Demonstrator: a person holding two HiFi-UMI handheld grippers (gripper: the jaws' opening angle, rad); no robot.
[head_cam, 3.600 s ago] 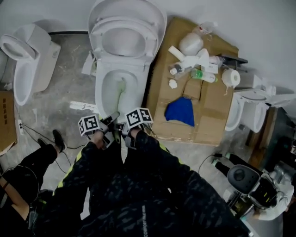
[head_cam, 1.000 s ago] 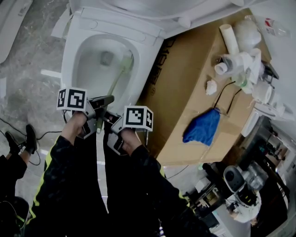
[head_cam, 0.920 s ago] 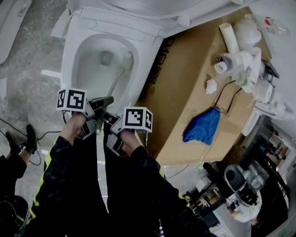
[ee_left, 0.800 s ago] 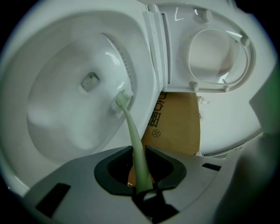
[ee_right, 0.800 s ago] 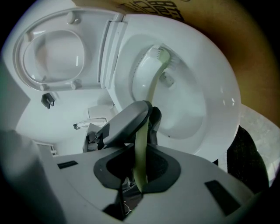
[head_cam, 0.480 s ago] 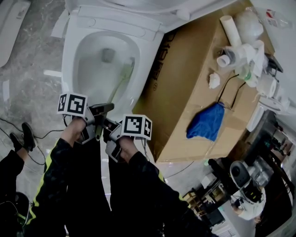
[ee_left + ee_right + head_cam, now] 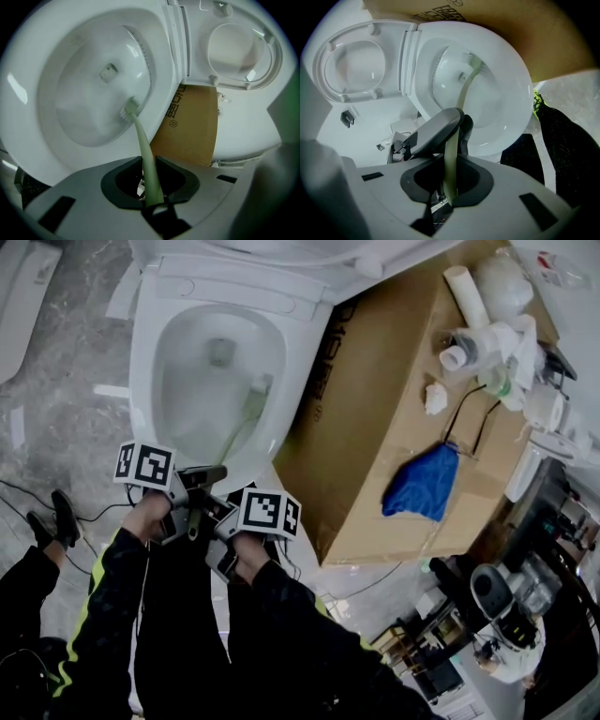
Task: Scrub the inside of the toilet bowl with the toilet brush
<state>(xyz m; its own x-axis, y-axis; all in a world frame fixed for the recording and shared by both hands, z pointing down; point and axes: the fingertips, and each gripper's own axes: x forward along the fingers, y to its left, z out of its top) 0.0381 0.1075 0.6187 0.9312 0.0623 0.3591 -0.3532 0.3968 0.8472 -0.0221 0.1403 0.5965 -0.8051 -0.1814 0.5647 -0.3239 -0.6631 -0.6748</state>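
Note:
The white toilet bowl [image 7: 141, 381] is open below me, its seat and lid [image 7: 239, 51] raised. A toilet brush [image 7: 239, 423] with a pale green handle reaches into it. Its small bristle head [image 7: 130, 108] rests against the right inner wall, short of the drain [image 7: 220, 351]. My left gripper [image 7: 202, 482] is shut on the handle near the bowl's front rim. My right gripper [image 7: 223, 512] is shut on the same handle just behind it. In the left gripper view the handle [image 7: 149, 173] runs out between the jaws. In the right gripper view the handle [image 7: 451, 173] passes under the left gripper [image 7: 436, 129].
A large cardboard box [image 7: 375, 427] stands against the bowl's right side, with a blue cloth [image 7: 422, 482], bottles and white pipe parts [image 7: 487, 343] on it. Another toilet [image 7: 23, 296] is at the far left. Cables and a shoe [image 7: 61, 517] lie on the floor at the left.
Both grippers have drawn back toward me with the brush. Its head has slid from the far right wall of the bowl to a spot nearer the front.

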